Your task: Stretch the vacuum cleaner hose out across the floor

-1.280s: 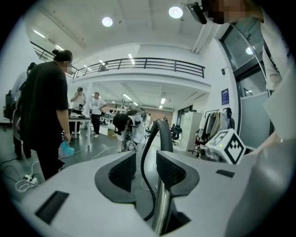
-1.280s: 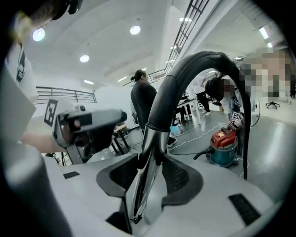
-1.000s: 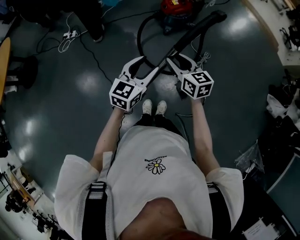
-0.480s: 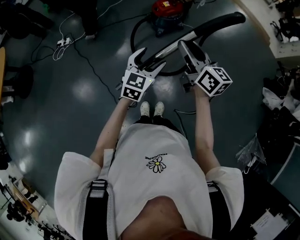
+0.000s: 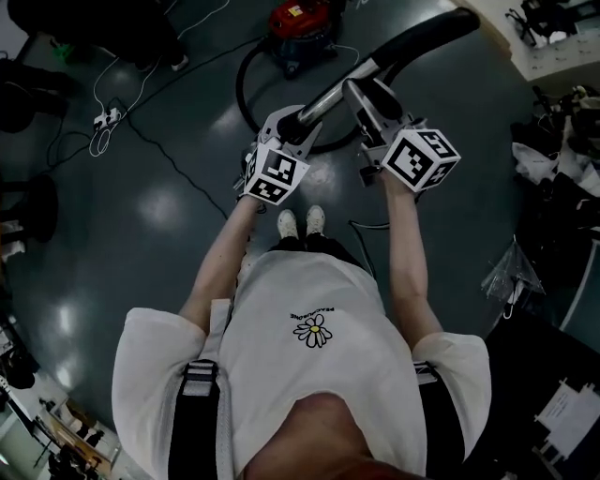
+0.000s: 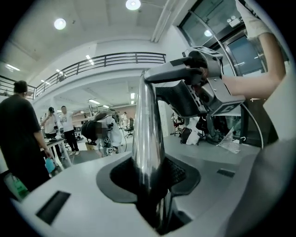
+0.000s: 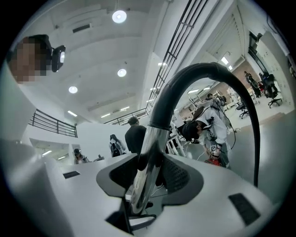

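Overhead: a person stands mid-frame w/ both grippers on the vac's chrome wand (image 5: 330,94), upper centre. The left gripper (image 5: 286,122) has just been closing its jaws and now pinches the wand. The right gripper (image 5: 361,92) clamps the wand further along. The black hose (image 5: 240,89) lies looped by the red canister (image 5: 300,19), top of frame. Risk: the slick chrome may slip in the grip, or a tug may drag the canister. Only the right gripper view shows the hose arching off the wand's end.

The left arm (image 5: 217,267) and right arm (image 5: 406,251) reach forward, nearly parallel. The left gripper (image 5: 289,125) has just been closing its jaws, and its pads now press on the tube (image 5: 328,97). The right gripper (image 5: 362,95), just beside it, is clamped on the same tube.
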Available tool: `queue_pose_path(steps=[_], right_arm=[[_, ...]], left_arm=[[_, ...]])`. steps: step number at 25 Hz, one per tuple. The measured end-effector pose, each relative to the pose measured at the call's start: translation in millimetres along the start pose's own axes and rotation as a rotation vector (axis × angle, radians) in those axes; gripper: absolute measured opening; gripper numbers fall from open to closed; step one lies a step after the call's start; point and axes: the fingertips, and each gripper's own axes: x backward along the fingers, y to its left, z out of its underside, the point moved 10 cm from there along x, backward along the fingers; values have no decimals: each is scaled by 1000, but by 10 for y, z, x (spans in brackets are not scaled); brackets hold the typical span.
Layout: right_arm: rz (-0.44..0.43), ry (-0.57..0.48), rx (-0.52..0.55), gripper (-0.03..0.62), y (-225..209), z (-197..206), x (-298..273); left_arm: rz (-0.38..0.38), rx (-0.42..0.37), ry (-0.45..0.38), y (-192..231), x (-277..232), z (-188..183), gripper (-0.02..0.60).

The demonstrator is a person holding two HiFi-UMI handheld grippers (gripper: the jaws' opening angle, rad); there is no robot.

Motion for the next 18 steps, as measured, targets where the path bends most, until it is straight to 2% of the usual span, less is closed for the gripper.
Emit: queue_pose_path(steps=[5,10,18], right_arm=[[35,33,10,176,24,72,118],[23,76,50,176,115,170,227],[49,38,77,178,362,254,747]], left_arm=[[16,-58,34,-95,67,30,144],[24,-110,45,-141,218,108,144],[67,-183,19,-492,454,49,144]])
